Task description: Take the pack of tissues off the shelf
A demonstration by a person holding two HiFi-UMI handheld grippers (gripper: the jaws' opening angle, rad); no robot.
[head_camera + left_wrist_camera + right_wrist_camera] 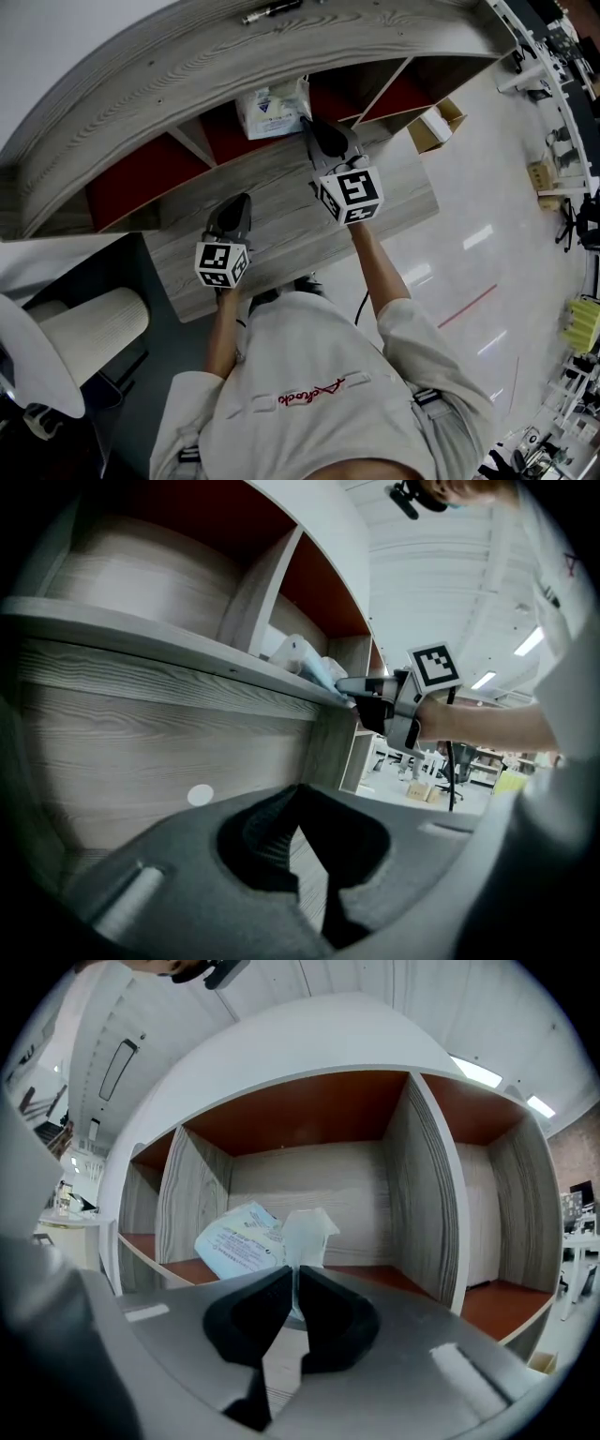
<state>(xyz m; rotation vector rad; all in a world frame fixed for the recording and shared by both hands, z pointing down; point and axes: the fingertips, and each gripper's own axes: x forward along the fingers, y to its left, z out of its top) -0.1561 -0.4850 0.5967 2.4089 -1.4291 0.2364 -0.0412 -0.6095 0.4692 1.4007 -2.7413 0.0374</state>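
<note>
Status: extraction is beginning, not completed

I am holding my right tongs (293,1274) at the front of the shelf (141,84), and they are pressing together on the thin wrapper flap (307,1232) at the near end of the pack of tissues (239,1241). The flap is running down between the two tips, so I am judging the grip as made, though only on loose film and not on the body of the pack.

The pack is sitting inside the middle compartment, tilting, towards the left divider (183,1204) and close to the front lip. From the left gripper view it is appearing to rest at the shelf edge, so I am not counting it as lifted or removed.

My left tongs (300,789) are hanging lower, in front of the wooden panel (141,752) beneath the compartments, well apart from the pack. Their tips are meeting with nothing between them, and they are taking no part in the work.

Outstanding: drawing the pack forward over the lip and clear of the shelf. I am rating the hold as the weak point, since a flap may be slipping or stretching under the pull
</note>
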